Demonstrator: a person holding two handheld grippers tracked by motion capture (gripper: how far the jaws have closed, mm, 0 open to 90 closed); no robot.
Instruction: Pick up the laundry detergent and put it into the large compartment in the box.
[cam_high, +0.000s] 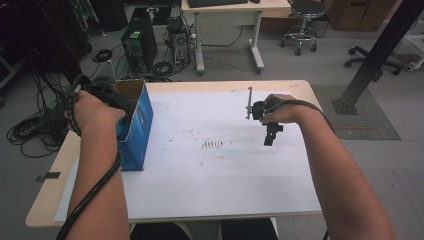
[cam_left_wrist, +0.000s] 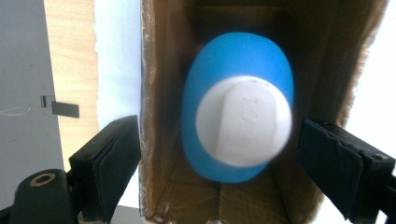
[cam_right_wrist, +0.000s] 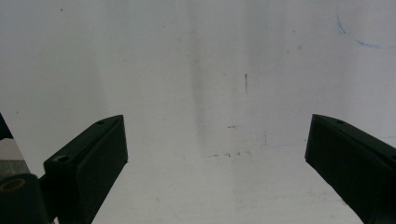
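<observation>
Black jaws of the left gripper (cam_left_wrist: 217, 163) frame the nearest part of the scene: they stand apart on either side of a blue bottle (cam_left_wrist: 233, 60) with a white cap (cam_left_wrist: 243, 121), and neither pad presses on it, so the bottle looks released rather than held. It sits inside a cardboard box (cam_left_wrist: 154, 140), cap toward the camera and somewhat blurred, so I cannot tell whether it has come to rest on the bottom or is tipped against a wall. In the high view the same box (cam_high: 141, 120), blue on the outside, stands at the left edge of the table (cam_high: 45, 195), with the left hand (cam_high: 92, 110) over its open top. The main risk, as I judge it, lies in pulling out: the left jaw seems to sit outside the box wall and the right jaw close by the opposite wall, so a lift that drifts sideways could hook the cardboard and tip or drag a light box that already stands near the table's edge. A bottle leaning inside could also topple over. The right gripper (cam_high: 270, 127) hangs well apart over the white paper (cam_high: 215, 170), its jaws wide and empty (cam_right_wrist: 217, 158), too far off to steady the box if it starts to go.
</observation>
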